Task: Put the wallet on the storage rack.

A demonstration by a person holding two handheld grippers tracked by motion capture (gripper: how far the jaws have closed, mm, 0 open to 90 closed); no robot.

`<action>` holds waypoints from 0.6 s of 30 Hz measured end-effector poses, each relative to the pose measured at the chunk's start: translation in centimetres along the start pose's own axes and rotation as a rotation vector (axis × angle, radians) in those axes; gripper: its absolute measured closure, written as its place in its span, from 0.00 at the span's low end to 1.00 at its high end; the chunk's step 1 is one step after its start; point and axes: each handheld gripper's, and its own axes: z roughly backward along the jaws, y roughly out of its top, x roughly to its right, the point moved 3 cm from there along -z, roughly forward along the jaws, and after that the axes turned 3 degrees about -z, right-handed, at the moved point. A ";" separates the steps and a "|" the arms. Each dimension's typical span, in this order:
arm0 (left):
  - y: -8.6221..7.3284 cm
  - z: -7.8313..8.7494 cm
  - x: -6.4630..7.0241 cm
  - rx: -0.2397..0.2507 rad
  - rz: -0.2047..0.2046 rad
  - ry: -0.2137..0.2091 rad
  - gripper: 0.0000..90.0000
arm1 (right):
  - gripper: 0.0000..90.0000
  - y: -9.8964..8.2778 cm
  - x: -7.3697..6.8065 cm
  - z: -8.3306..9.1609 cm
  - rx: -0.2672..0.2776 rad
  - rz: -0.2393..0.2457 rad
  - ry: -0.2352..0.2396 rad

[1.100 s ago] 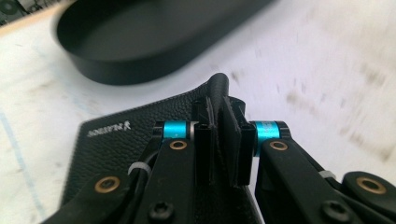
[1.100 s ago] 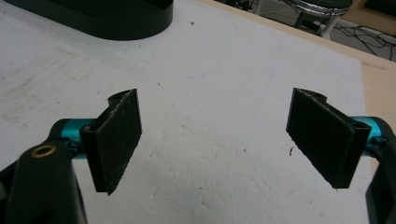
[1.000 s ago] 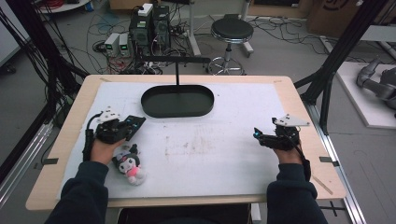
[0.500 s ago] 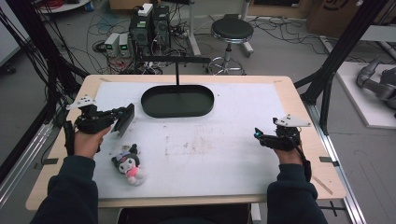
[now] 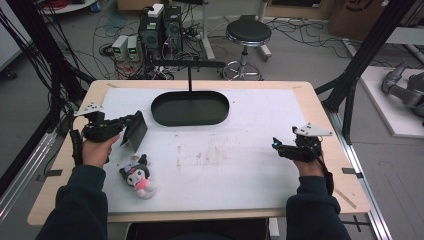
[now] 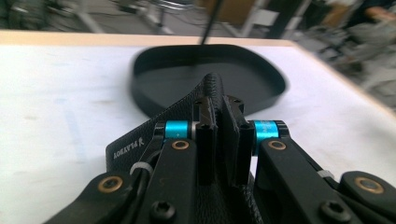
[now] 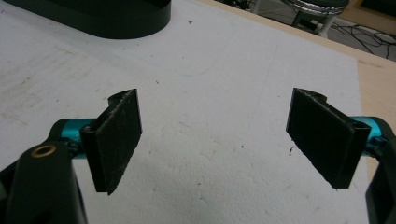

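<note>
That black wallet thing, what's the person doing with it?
The person's left gripper has its fingers shut on a black wallet and holds it off the table, near the black tray. The right gripper waits open over the white mat. A little plush doll lies on the mat by the left hand.

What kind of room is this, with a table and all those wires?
Most likely a robotics lab or workshop. Computer towers and tangled cables sit on the floor behind the table, a black metal frame surrounds it, and a grey robot arm lies at right.
</note>
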 end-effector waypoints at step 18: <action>-0.2 0.9 -3.0 0.008 0.086 0.151 0.87 | 0.20 0.0 -0.1 0.0 0.000 0.002 0.007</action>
